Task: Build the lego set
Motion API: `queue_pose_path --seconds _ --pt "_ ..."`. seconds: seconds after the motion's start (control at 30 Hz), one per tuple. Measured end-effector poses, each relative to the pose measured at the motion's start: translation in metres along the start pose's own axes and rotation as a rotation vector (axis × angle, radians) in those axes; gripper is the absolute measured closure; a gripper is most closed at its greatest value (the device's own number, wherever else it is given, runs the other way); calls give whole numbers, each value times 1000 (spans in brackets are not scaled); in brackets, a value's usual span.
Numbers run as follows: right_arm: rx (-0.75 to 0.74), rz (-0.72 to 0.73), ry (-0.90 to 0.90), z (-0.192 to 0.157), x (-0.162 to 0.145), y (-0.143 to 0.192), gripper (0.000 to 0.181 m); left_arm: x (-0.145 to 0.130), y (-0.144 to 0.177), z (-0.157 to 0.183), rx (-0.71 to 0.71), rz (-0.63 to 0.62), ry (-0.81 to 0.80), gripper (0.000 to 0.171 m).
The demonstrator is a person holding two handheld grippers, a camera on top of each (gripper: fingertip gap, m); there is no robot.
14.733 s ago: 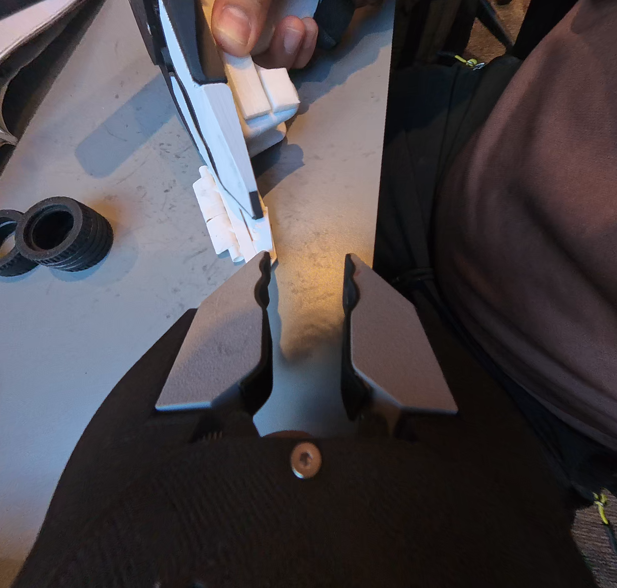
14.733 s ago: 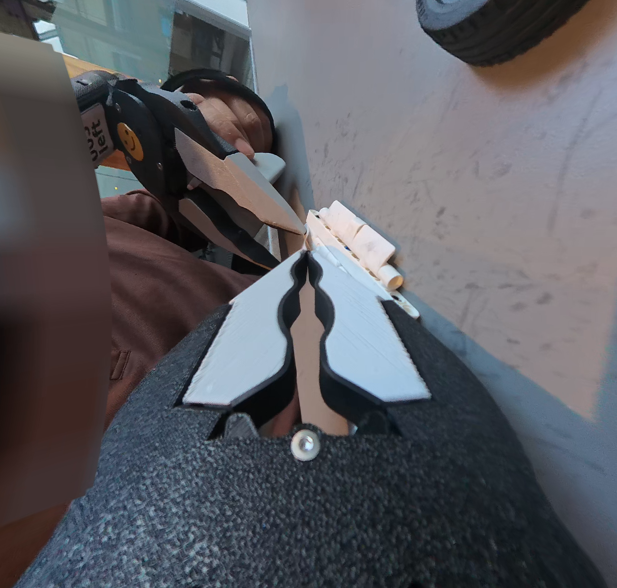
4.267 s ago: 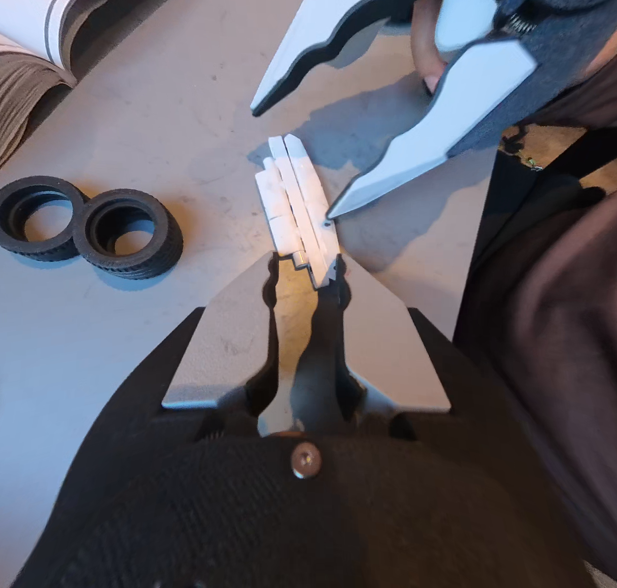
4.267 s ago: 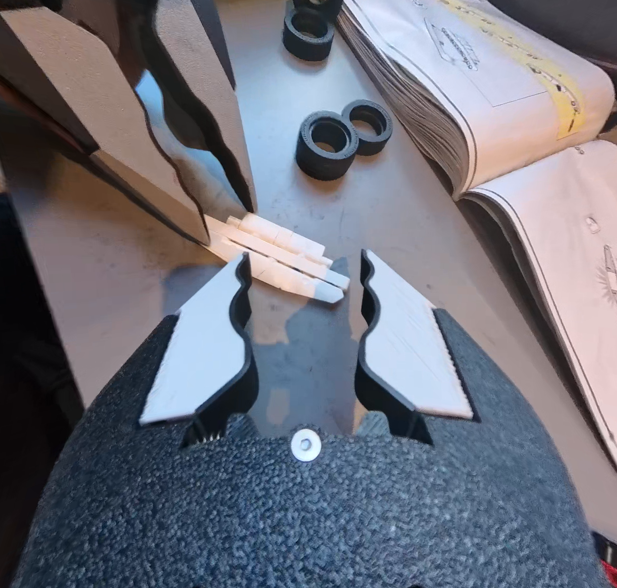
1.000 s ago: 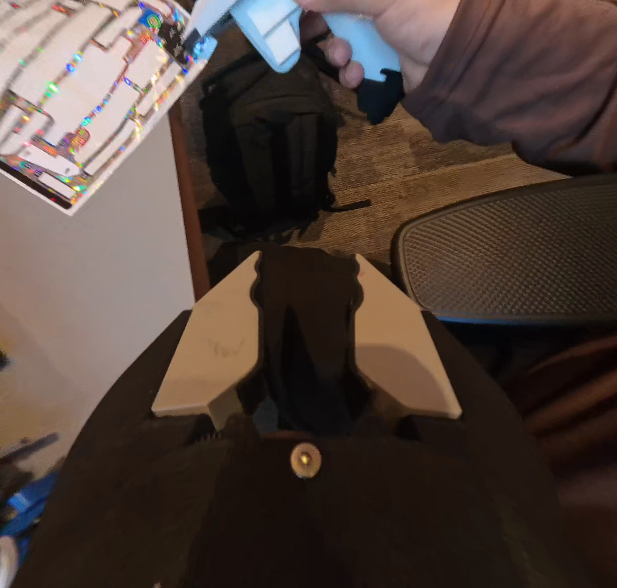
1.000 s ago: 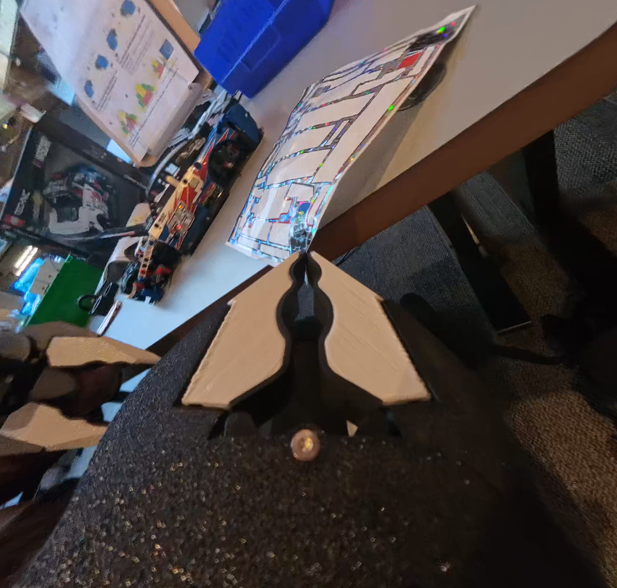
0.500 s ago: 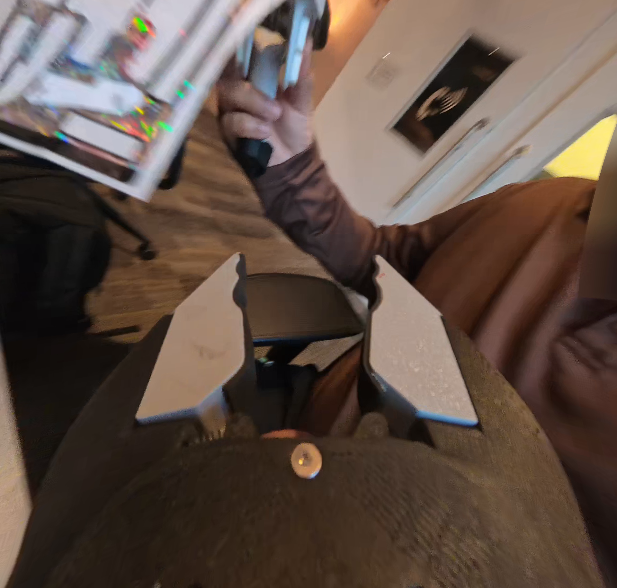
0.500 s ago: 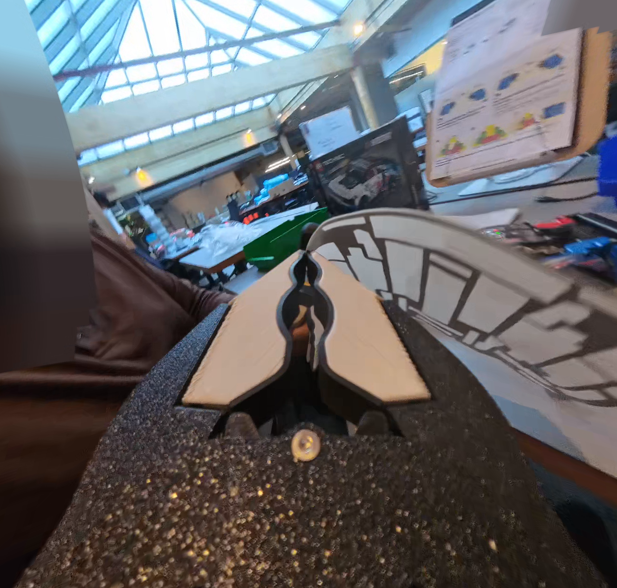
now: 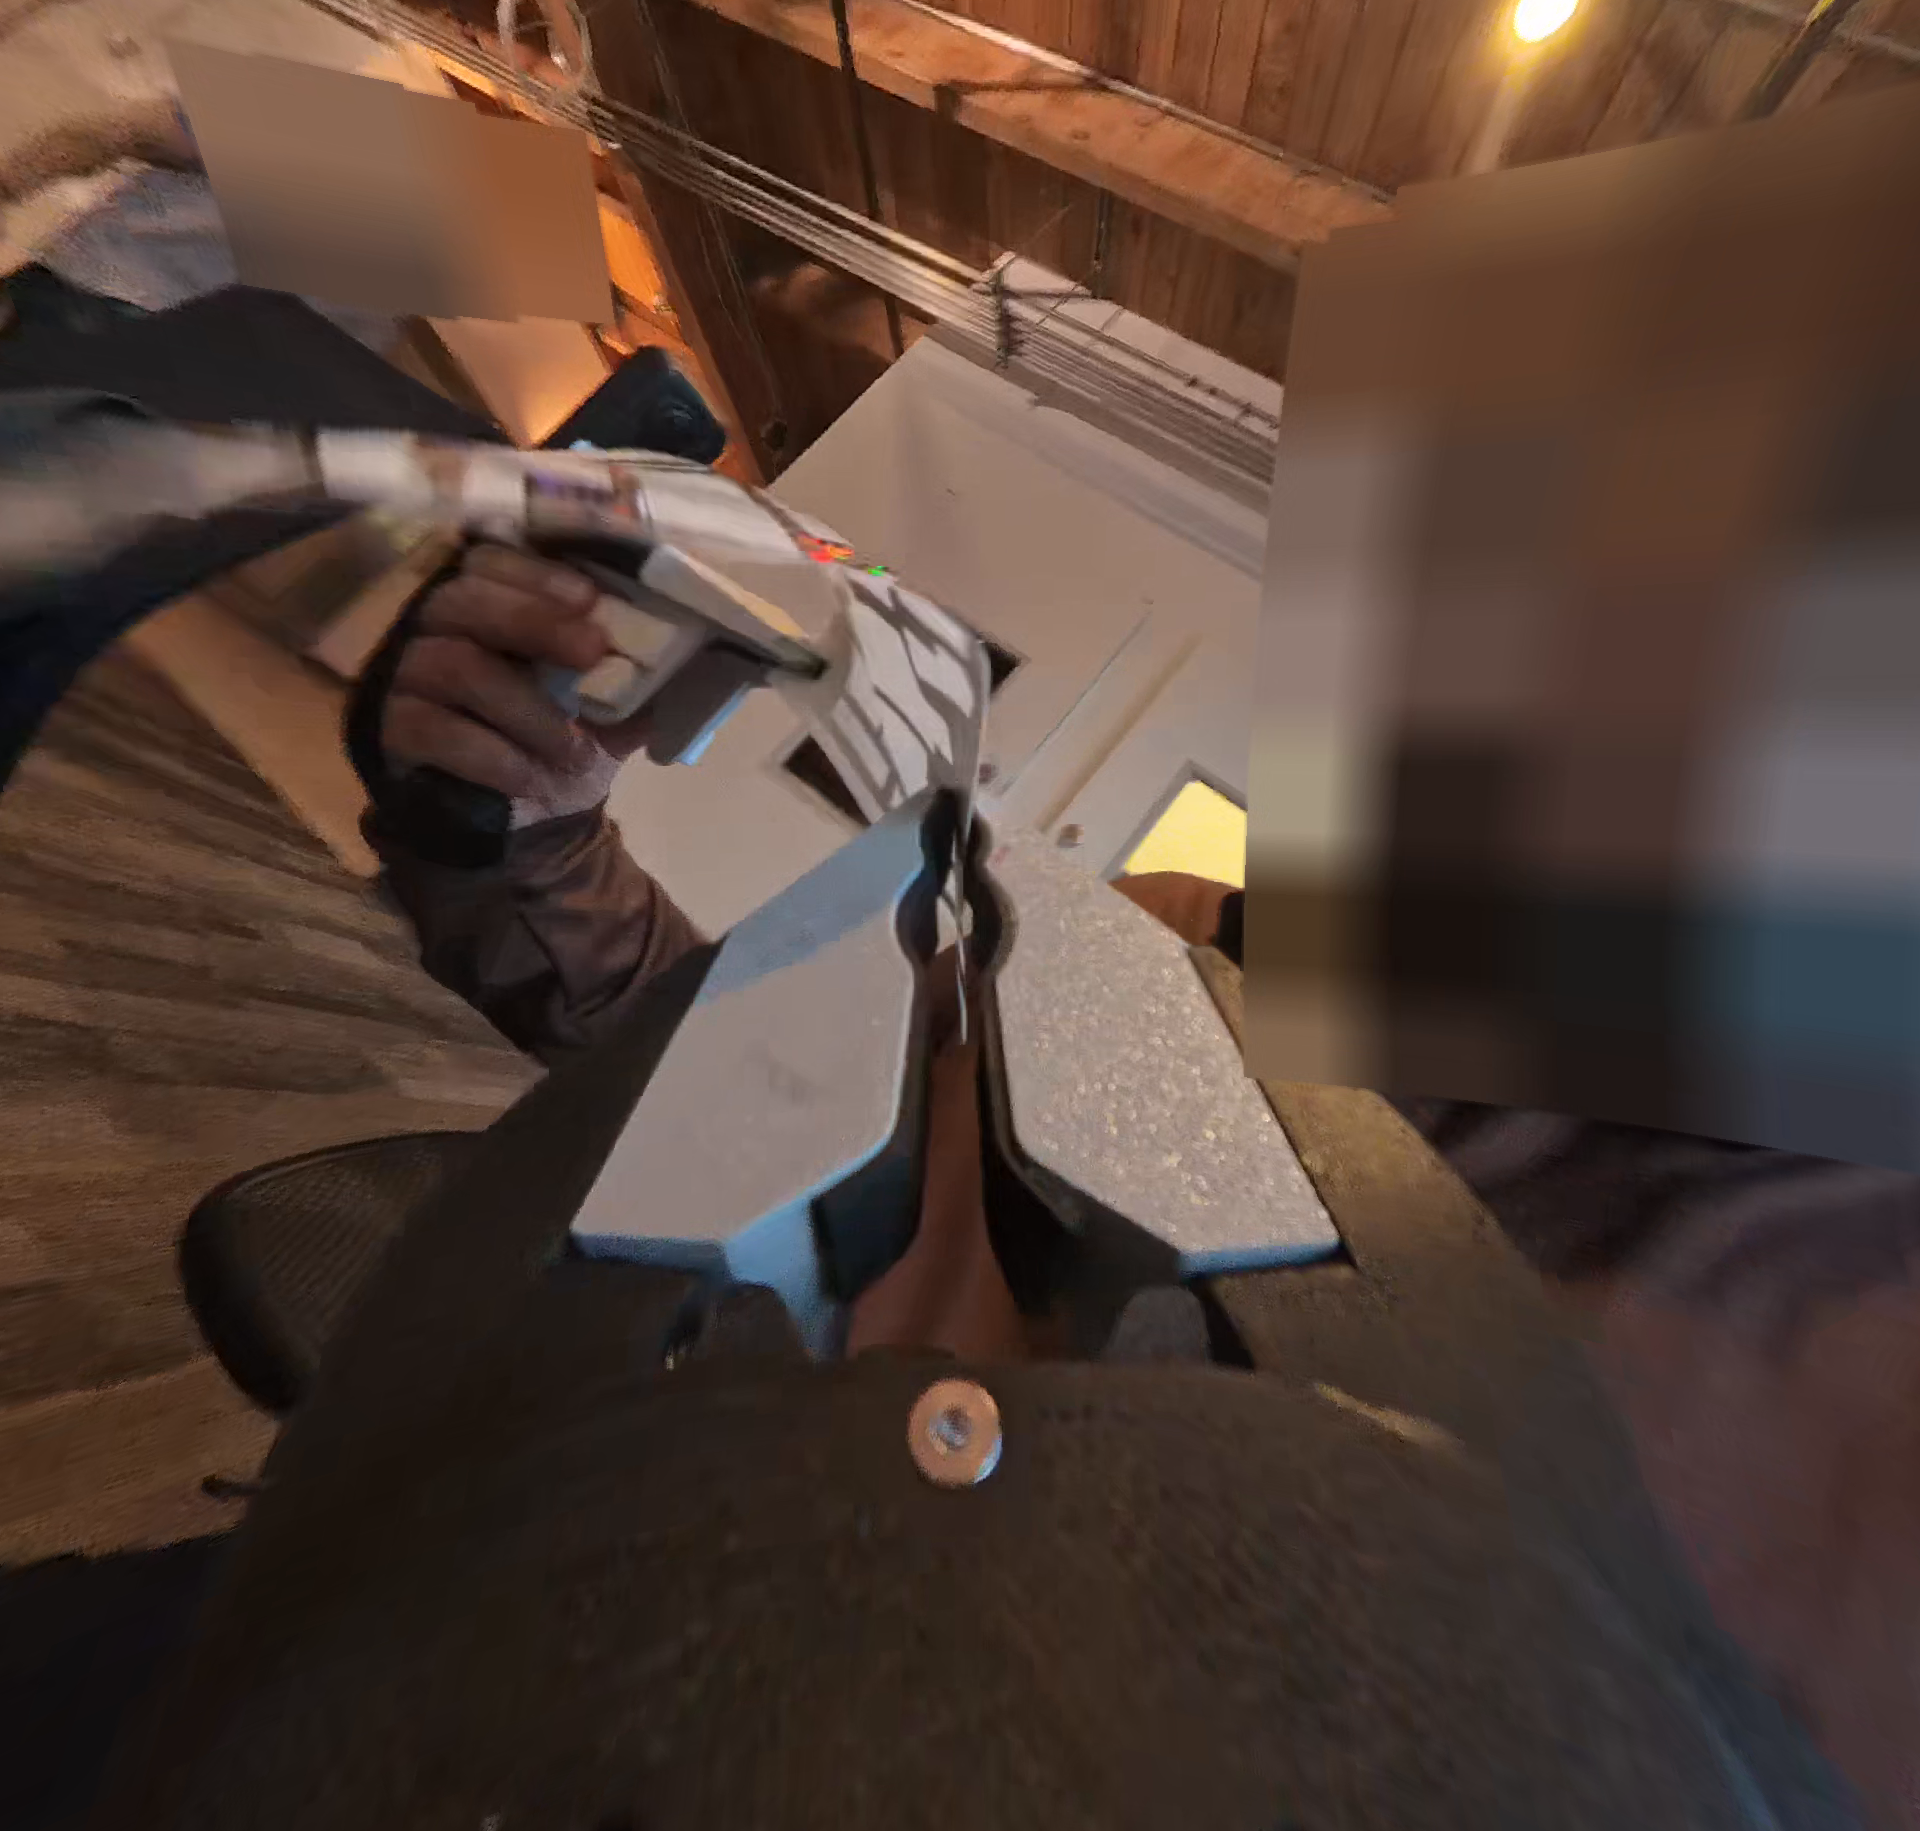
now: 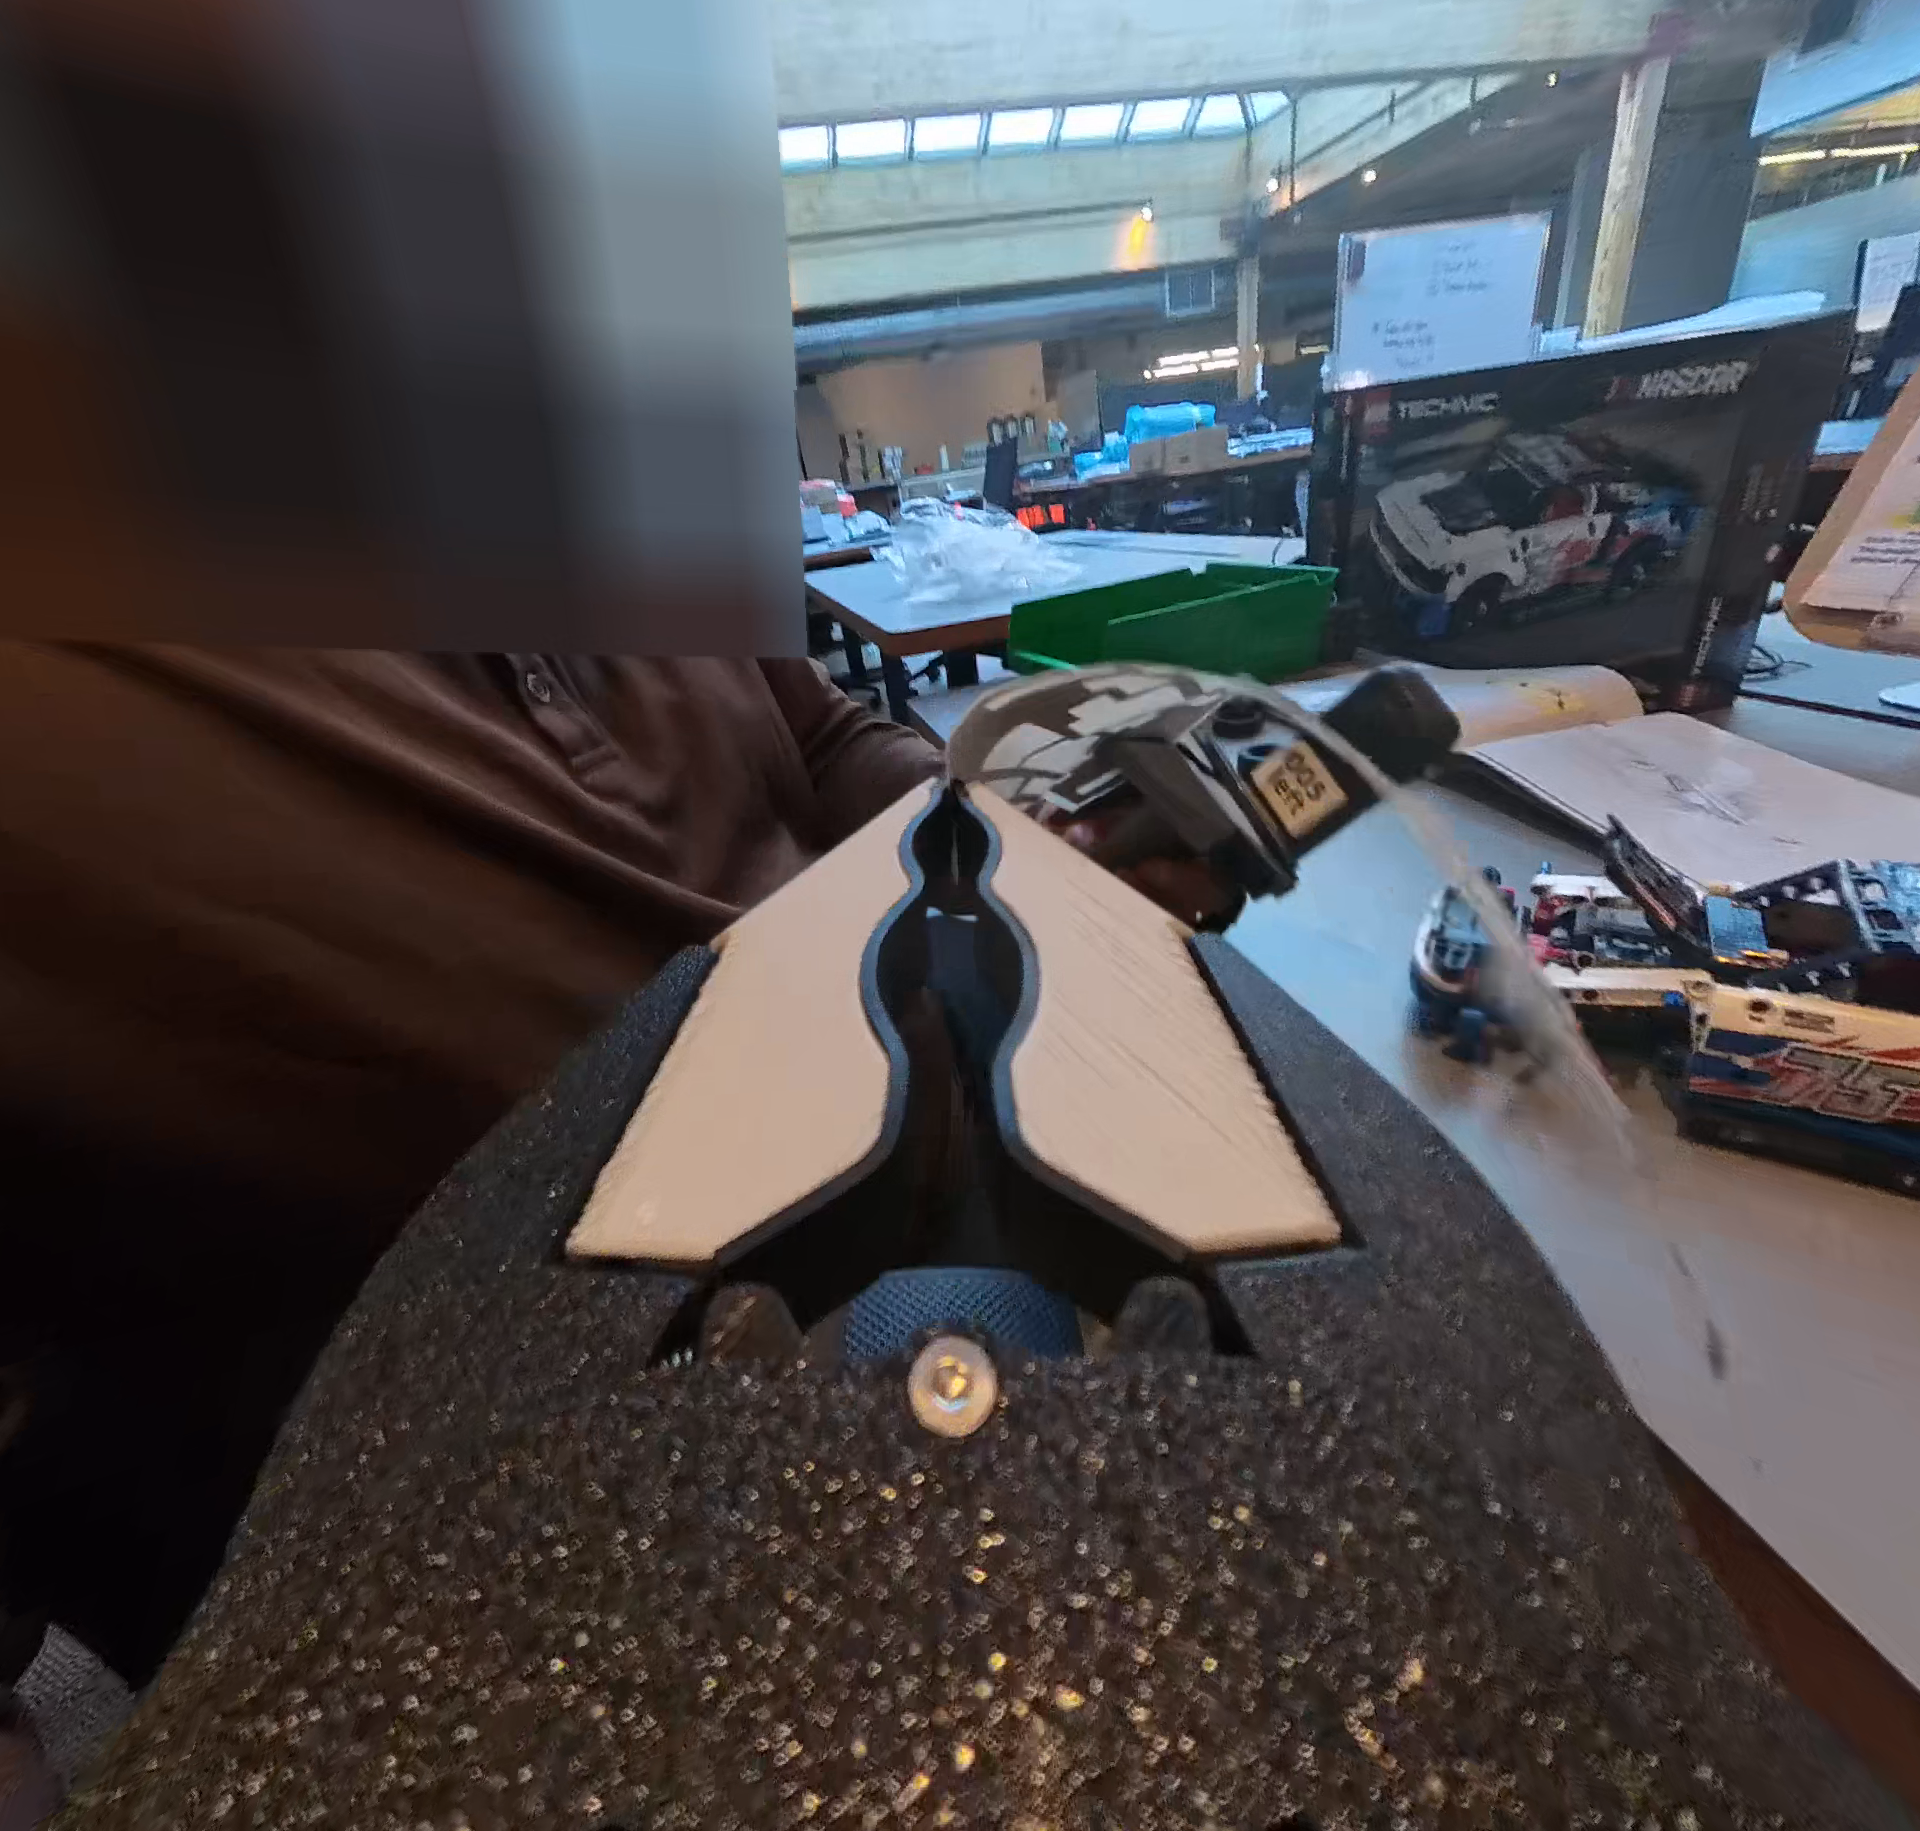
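Note:
A shiny sticker sheet [image 9: 914, 669] is held up in the air between both grippers. My left gripper [image 9: 956, 817] is shut on one edge of it, and the thin sheet runs between its fingers. My right gripper [image 10: 954, 796] is shut on another edge. The sheet [image 10: 1049, 721] curves from there over to the right, blurred. The right gripper [image 9: 821, 649] also shows in the left wrist view, held by a hand. The left gripper [image 10: 1081, 794] shows in the right wrist view under the sheet. A partly built lego car [image 10: 1766, 971] stands on the grey table [image 10: 1558, 1314].
An open instruction book [image 10: 1683, 794], the set's box [image 10: 1558, 503] and a green bin [image 10: 1174, 618] are at the back of the table. A person in a brown shirt [image 10: 416, 846] sits close on the left. A mesh chair [image 9: 312, 1251] is below. One gripper's finger ends stand about 10 cm off the other's.
The left gripper has shut on the sticker sheet; half a second ago it was open and empty. Both grippers have swung upward and closer together, with the sheet between them.

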State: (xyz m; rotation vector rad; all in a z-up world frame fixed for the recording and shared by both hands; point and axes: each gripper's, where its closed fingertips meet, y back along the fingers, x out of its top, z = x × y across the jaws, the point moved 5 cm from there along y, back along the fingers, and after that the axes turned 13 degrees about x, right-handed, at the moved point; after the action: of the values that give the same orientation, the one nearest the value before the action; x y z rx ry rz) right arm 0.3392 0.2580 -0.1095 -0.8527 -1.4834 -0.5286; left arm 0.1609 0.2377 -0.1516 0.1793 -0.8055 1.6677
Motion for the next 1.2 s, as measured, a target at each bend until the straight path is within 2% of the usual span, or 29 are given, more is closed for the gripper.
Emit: queue_pose_path --seconds 0.07,0.13,0.2,0.23,0.27,0.33,0.37,0.4,0.5,0.57,0.63,0.7,0.8,0.9,0.97,1.07,1.13,1.2 --pt "-18 -17 -8 2 -2 1 181 -3 2 -2 111 -32 -73 171" --pt "-107 -14 -42 13 -5 9 181 -3 5 0 197 -50 -125 171" --pt "-286 -94 -116 33 -16 24 174 0 12 -3 358 -77 -203 171" --pt "-422 -168 -160 44 -22 36 154 1 17 -3 438 -101 -257 171" --pt "-552 -235 -180 51 -25 47 142 2 20 -2 503 -125 -299 171" --pt "-747 -311 -135 54 -15 58 141 3 25 1 596 -162 -350 171" --pt "-791 -346 -106 52 -8 53 138 3 27 3 637 -181 -372 171" --pt "-778 -373 -80 49 -1 38 136 2 28 3 680 -201 -394 171" --pt "-580 -460 9 43 4 -38 136 -4 25 9 735 -266 -460 171" --pt "-494 -564 91 49 -5 -78 139 -11 23 15 770 -327 -510 171" --pt "-406 -674 128 60 -22 -103 142 -18 24 24 797 -375 -581 171" --pt "-326 -743 103 70 -38 -118 143 -23 29 33 845 -416 -657 171" --pt "-190 -716 64 71 -50 -136 150 -31 41 49 875 -446 -749 171" --pt "-108 -699 75 70 -55 -151 172 -36 57 60 930 -461 -755 171" --pt "-110 -701 88 74 -57 -157 175 -38 70 71 999 -454 -778 163" --pt "-91 -672 90 78 -56 -166 176 -36 96 94 1169 -423 -907 156" --pt "-65 -662 103 78 -56 -173 176 -32 106 110 1262 -387 -1002 139" --pt "-27 -656 98 79 -58 -182 177 -31 104 118 1280 -387 -1052 125"
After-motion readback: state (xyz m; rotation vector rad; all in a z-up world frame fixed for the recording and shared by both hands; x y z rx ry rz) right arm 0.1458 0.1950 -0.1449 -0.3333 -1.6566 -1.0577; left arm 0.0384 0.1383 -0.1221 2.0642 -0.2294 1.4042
